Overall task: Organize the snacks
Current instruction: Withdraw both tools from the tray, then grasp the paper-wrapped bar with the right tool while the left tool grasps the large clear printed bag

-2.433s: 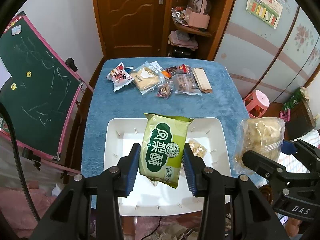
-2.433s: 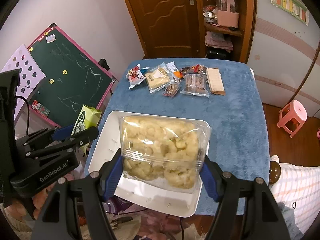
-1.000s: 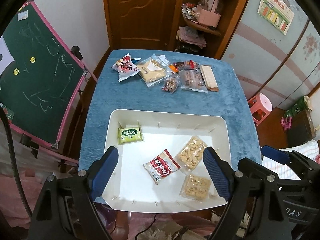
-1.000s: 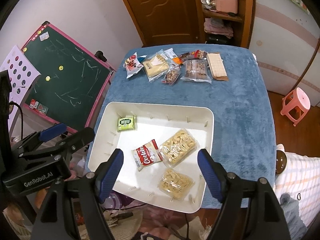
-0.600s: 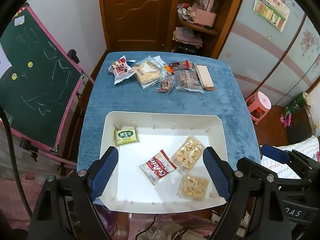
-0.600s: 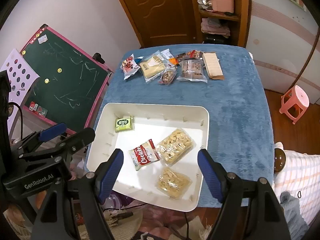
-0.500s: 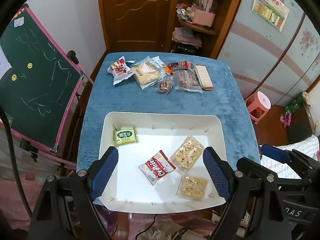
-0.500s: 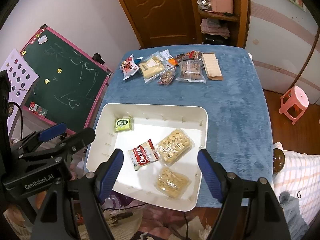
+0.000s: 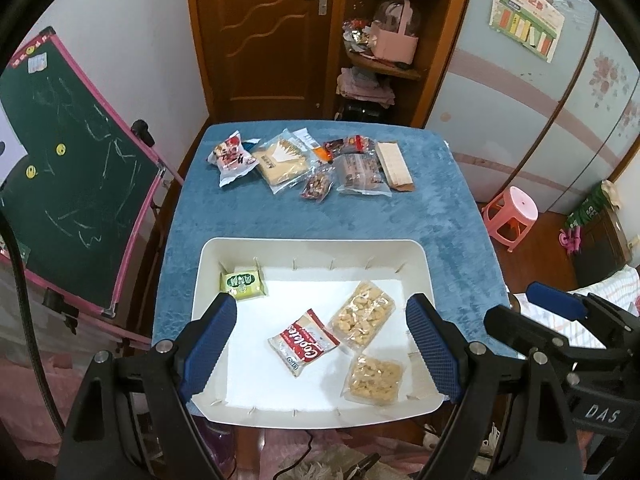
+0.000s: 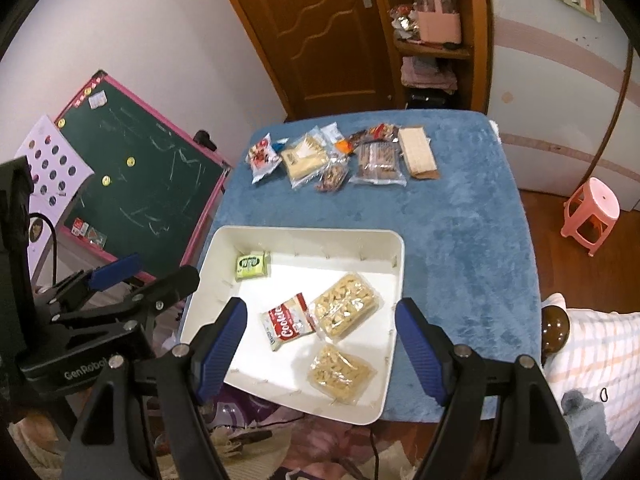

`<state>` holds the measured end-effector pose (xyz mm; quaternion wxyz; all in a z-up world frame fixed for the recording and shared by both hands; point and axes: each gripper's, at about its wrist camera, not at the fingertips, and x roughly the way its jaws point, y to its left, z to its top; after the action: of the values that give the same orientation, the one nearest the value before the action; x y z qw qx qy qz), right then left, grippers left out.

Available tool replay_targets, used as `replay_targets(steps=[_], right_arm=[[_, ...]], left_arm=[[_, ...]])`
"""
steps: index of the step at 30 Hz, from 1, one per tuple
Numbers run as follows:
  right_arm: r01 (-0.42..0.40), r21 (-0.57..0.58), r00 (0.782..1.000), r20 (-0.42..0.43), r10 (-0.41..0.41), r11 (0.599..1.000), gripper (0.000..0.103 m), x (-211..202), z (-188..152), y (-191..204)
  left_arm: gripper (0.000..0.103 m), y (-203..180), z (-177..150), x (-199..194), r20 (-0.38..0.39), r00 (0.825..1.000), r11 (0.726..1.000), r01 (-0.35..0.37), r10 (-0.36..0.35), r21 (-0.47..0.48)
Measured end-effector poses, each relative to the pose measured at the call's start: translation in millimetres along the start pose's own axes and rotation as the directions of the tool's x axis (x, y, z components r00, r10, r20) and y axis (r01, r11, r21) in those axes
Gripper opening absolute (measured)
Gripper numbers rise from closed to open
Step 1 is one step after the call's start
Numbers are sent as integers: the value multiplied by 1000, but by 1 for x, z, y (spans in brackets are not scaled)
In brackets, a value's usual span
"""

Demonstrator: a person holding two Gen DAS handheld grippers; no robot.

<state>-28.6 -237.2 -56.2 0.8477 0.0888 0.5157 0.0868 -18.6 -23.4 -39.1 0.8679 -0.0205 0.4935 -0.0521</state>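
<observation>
Both our left tongs (image 9: 320,344) and right tongs (image 10: 320,340) are spread and empty above the tray (image 9: 304,246); the remaining snack packets (image 9: 308,164) lie straight ahead across the worktop (image 9: 440,216), nearly equally far from both.

The left gripper (image 9: 320,344) is made of black plastic. Its two fingers are thick black arms with three-sided holes cut in them. Each fingertip has a blue pad (image 9: 208,344) with a bumpy grid on it. Small round silver screws (image 9: 161,347) sit on the black arms. A black cable (image 9: 24,320) curves along its side. The right gripper (image 10: 320,344) looks the same, black with blue pads (image 10: 219,344) and silver screws (image 10: 460,351). White letters "DAS" (image 9: 600,415) are printed on the right one, and "GenRobot" (image 10: 86,370) on the left one.
</observation>
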Motion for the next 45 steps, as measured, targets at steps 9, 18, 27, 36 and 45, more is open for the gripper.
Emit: replay_targets(steps=[9,18,27,36,45], right_arm=[[38,40,984,172,-44,998,77,-36,7,-24],[149,-11,909,394,-132,989,77,-75,33,-38],[183,-17,922,351,-165,983,77,-71,86,-60],[304,18,894,339,-292,952,77,-26,141,-84],[322,17,938,129,-322,946,77,96,206,-130]], left_arm=[[86,-17,26,-22,105,994,999,-22,19,30],[86,-51,63,-46,262,965,982,-62,13,177],[86,-86,116,-9,184,980,958,26,-81,285],[86,-79,194,78,97,986,968,110,-135,227],[86,-60,238,216,-112,990,988,97,-84,120]])
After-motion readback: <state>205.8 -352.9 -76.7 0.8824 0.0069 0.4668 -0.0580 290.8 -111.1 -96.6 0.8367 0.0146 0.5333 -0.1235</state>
